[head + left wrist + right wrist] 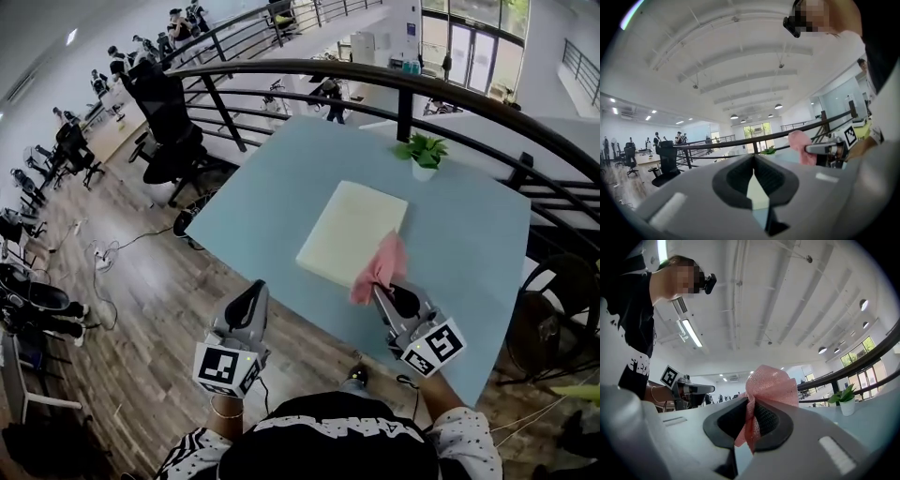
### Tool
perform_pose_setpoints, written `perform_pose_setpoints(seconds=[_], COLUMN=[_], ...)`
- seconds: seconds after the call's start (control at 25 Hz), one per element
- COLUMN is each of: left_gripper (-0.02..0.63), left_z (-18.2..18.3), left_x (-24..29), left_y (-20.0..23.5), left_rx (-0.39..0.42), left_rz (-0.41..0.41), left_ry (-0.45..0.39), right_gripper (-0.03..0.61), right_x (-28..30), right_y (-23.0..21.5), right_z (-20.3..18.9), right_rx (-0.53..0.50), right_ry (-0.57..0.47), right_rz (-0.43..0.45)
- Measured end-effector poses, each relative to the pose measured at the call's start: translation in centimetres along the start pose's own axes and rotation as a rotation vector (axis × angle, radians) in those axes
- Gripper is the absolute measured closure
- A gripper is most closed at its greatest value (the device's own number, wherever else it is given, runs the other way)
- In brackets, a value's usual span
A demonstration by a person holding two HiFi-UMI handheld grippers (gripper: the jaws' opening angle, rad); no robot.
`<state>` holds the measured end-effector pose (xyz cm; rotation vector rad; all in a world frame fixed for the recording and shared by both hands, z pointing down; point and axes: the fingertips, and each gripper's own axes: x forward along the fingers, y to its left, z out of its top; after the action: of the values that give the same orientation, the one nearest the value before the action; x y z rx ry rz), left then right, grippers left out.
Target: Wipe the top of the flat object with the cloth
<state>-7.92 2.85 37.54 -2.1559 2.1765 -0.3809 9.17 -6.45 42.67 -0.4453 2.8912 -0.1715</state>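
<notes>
The cream board (352,232) lies flat on the blue table (469,272), roughly mid-table. The pink cloth (382,267) hangs bunched at the board's near right corner. It overlaps the board's edge, though whether it presses on the surface is hard to judge from here.

A white pot (424,172) stands near the table's far edge, beyond the board and apart from it. It holds a small green plant (421,147).

The right gripper (382,292) reaches in from the table's near edge, angled up toward the board. Its jaws are clamped on the cloth (771,385), which fans out above them.

The left gripper (253,292) is held off the table, over the wooden floor (141,309) just short of the near edge. Its jaws meet at the tips with nothing between them.
</notes>
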Motion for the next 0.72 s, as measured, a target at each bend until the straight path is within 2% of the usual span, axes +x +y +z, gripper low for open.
perform_pose_setpoints(seconds=[0.2,0.4,0.56,0.72], left_gripper=[0.614,0.614,0.614,0.614], left_z=[0.1,-0.9,-1.1,-1.9], left_x=[3.4,5.4,6.5,7.2], left_y=[0.1,0.6,1.2,2.4], left_rx=[-0.026,-0.043,-0.047,-0.038], left_rz=[-0.020,-0.014,0.000,0.016], left_ry=[-0.048,-0.005,-0.036,-0.027], right_gripper=[0.557,0.557,0.557,0.557], right_x=[0.2,2.1,3.7,6.0], right_y=[-1.9,-3.4,-4.6,-5.5], right_z=[0.3,0.1,-0.4,-1.0], right_rx=[-0.028,-0.044,-0.050,-0.065], right_ry=[0.034,0.079,0.113,0.135], right_rz=[-0.019,0.003,0.019,0.027])
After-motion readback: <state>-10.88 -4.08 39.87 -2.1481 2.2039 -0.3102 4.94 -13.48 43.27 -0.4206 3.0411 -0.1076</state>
